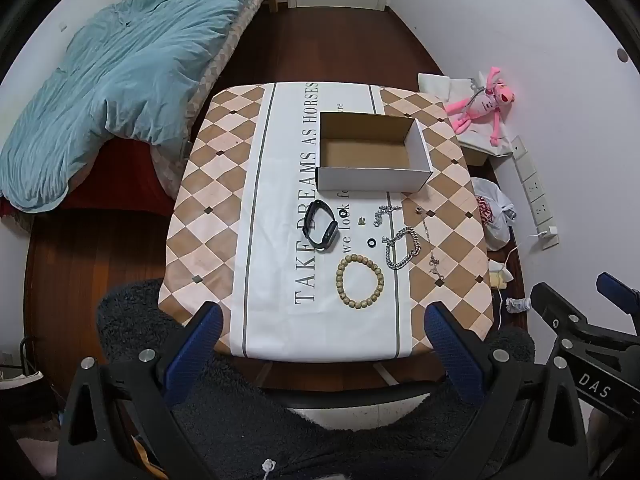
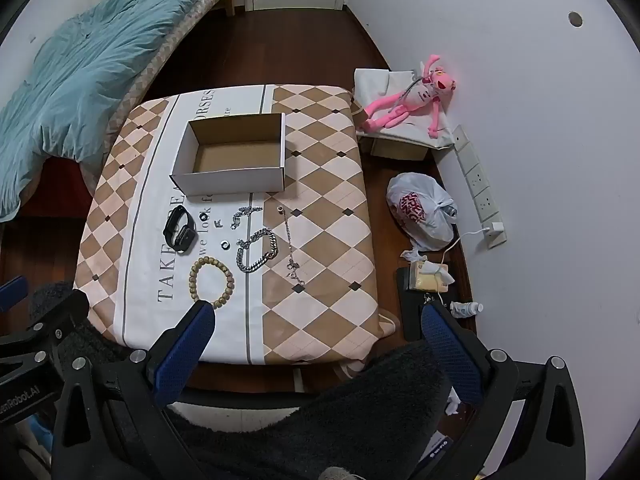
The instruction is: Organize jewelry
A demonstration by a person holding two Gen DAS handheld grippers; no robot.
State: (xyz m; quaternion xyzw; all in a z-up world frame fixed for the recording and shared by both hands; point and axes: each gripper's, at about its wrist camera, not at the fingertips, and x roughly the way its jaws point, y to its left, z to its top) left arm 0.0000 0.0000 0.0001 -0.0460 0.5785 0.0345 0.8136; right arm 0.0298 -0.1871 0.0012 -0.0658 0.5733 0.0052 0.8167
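Observation:
An open empty cardboard box (image 1: 372, 152) (image 2: 234, 156) stands on the table's far half. In front of it lie a black smartwatch (image 1: 321, 226) (image 2: 180, 230), a wooden bead bracelet (image 1: 359, 282) (image 2: 212, 278), a thick silver chain bracelet (image 1: 402, 248) (image 2: 258, 250), a thin silver chain (image 1: 430, 242) (image 2: 290, 246), a small crumpled chain (image 1: 384, 214) (image 2: 244, 214) and small rings (image 1: 372, 243) (image 2: 225, 244). My left gripper (image 1: 324, 344) is open and empty, above the table's near edge. My right gripper (image 2: 320, 340) is open and empty, near the table's front right corner.
The table (image 1: 224, 184) (image 2: 328, 184) wears a checked cloth. A bed with a blue duvet (image 1: 120, 80) (image 2: 80, 64) is on the left. A pink plush toy (image 2: 408, 100), a plastic bag (image 2: 424, 212) and floor clutter lie right, by the wall. A dark fleecy sleeve (image 1: 280, 420) fills the foreground.

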